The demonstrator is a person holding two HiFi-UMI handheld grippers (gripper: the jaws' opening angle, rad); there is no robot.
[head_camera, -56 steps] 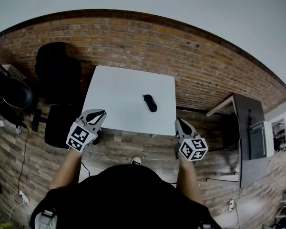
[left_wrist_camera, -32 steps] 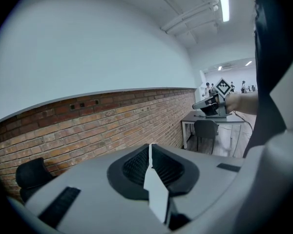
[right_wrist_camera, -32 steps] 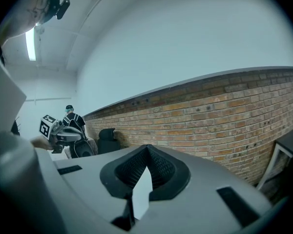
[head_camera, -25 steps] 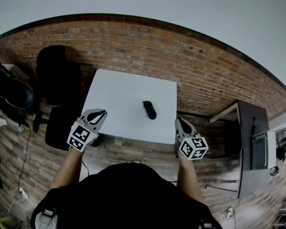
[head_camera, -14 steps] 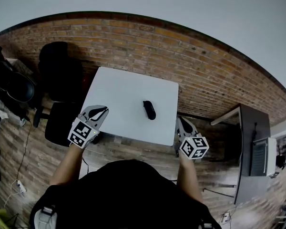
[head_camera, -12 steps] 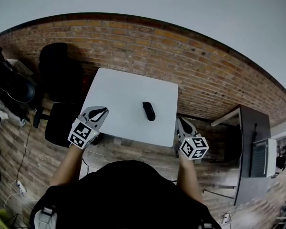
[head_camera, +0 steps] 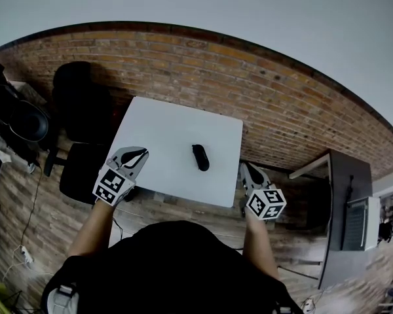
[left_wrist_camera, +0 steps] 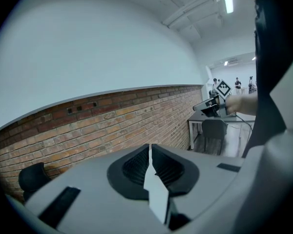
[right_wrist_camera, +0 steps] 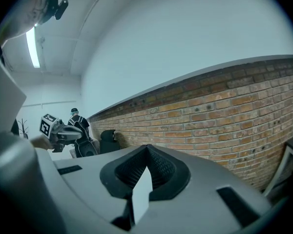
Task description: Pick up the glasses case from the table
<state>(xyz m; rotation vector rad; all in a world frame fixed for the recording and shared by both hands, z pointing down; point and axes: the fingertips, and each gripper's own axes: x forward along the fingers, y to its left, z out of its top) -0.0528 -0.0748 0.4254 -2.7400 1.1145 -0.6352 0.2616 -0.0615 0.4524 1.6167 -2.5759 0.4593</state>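
Over the last 2 seconds the worktop [head_camera: 158, 131] and the dark glasses case [head_camera: 200, 157] on it have slid lower in the head view. Both now sit closer to the 2 grippers, which hold much the same places in front of the person as before. I read that as the person closing in on the worktop, so this is the approach and no reach for the case has begun. The left gripper [head_camera: 133, 154] sits over the worktop's near left corner. The right gripper [head_camera: 248, 169] is just off the near right corner and is the nearer of the 2 to the case, though still apart from it. On each gripper the jaws are pressed together with nothing between them, so whichever one goes for the case will have to spread its jaws first. The case lies flat, alone, right of the worktop's middle and a little toward the near edge. Its long axis runs roughly away from the person, with the near end leaning slightly right. Which end is the hinge or the opening cannot be made out.
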